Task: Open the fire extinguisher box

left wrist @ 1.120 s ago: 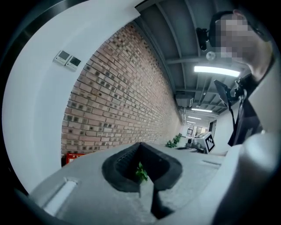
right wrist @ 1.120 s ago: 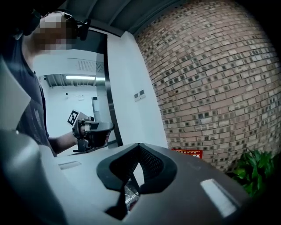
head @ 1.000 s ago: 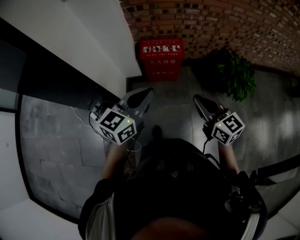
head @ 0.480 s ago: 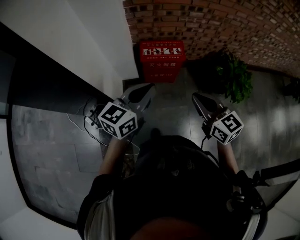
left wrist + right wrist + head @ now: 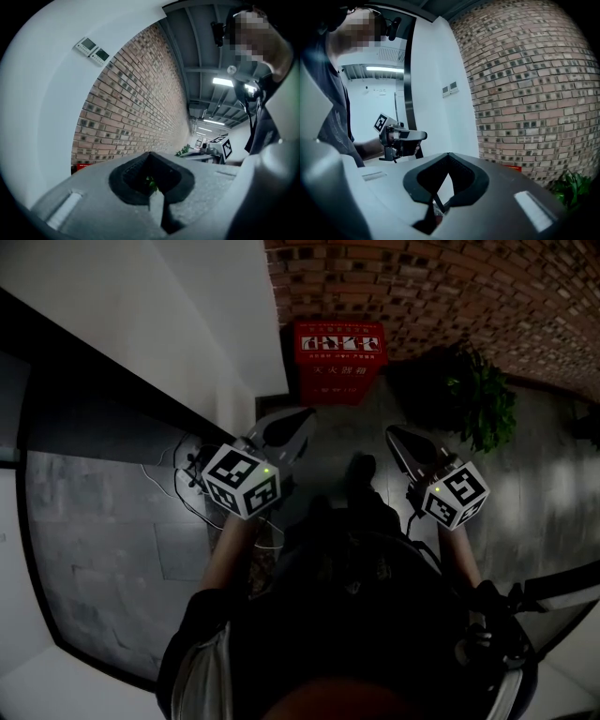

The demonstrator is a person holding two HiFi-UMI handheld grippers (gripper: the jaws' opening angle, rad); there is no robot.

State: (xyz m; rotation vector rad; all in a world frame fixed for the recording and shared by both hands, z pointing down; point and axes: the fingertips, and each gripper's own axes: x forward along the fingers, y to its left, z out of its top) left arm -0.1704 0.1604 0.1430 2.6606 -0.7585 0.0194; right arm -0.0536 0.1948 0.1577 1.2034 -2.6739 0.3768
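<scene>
The red box (image 5: 339, 362) stands on the floor (image 5: 544, 474) at the foot of the brick wall (image 5: 450, 287), its back to the bricks and its lid down. Its left edge sits just beside the outer corner of the white wall (image 5: 187, 306); I cannot tell whether they touch. On its right, a narrow strip of floor separates it from the plant (image 5: 480, 395), whose leaves spread toward the box's right edge. The front of the box faces a stretch of bare dark tile that runs back to the person.

Both claws hang over that stretch, pointed toward the box and well apart from it and from each other. The left claw (image 5: 295, 423) is nearer the white wall. The right claw (image 5: 398, 439) is roughly in line with the gap between box and plant. Each claw has its jaws closed tip to tip with nothing between them. In the gripper views, only a small diamond-shaped hollow shows behind the meeting tips. The person's foot (image 5: 361, 467) shows on the tile between the two claws.

Left of the left claw, cables (image 5: 183, 493) lie loose on the floor near the base of the white wall.
</scene>
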